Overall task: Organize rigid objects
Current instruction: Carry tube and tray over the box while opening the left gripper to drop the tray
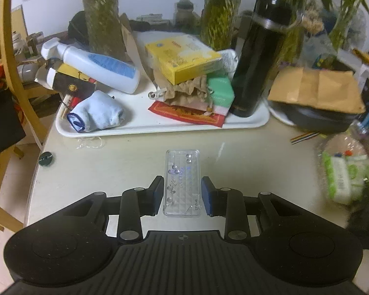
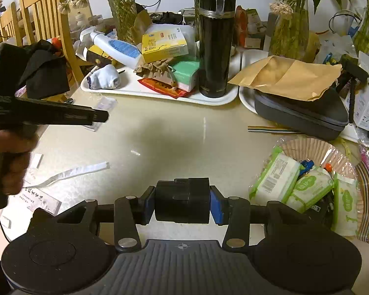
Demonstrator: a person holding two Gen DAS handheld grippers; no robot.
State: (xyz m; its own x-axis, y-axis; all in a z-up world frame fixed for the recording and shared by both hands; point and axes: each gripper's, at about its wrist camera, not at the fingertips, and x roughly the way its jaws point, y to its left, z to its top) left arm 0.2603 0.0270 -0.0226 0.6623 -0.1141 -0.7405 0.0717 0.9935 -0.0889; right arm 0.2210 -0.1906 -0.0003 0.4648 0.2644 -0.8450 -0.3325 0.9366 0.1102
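Here, the left gripper [image 1: 182, 194] clamps a clear rectangular plastic case [image 1: 182, 183] between its blue pads, apparently just above the beige table [image 1: 125, 162]. The right gripper [image 2: 182, 202] is closed on a black cylindrical plastic block [image 2: 182, 200]. Beyond both, a tall black flask [image 2: 216, 41] stands on the white tray [image 2: 145, 89].

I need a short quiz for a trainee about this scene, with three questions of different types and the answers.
1. True or false: the left tool holds a clear plastic case.
2. What does the right tool grip? A) green soap box B) black block C) yellow box
3. Fill in: the black flask stands upright on the white ____.

Key: 1 true; 2 B, the black block; 3 tray.
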